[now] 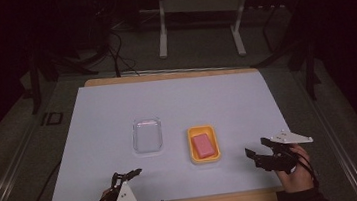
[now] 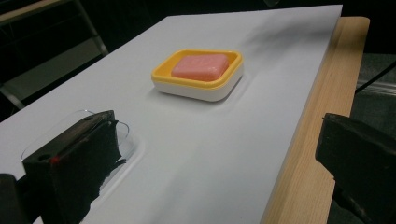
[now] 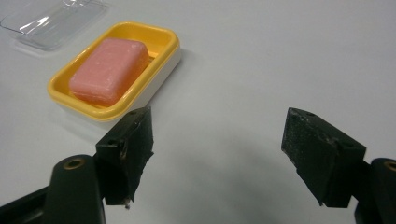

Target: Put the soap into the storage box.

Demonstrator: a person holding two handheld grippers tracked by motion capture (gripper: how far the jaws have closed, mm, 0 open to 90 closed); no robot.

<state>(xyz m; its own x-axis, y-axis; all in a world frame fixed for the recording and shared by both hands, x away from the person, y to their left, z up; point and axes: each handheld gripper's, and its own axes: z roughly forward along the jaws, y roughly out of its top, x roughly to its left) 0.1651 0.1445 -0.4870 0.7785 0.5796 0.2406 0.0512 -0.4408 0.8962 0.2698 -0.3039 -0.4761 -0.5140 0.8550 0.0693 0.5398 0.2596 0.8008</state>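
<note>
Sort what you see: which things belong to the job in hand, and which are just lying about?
In the job:
pink rectangular soap bar
yellow and white plastic soap dish
clear plastic lid

Lying about:
white metal frame legs
black cables on the floor

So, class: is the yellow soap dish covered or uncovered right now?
Uncovered. The pink soap lies bare in the yellow dish, and the clear lid rests on the table beside it, apart from the dish.

A white sheet covers the wooden table; metal frame legs behind.
</note>
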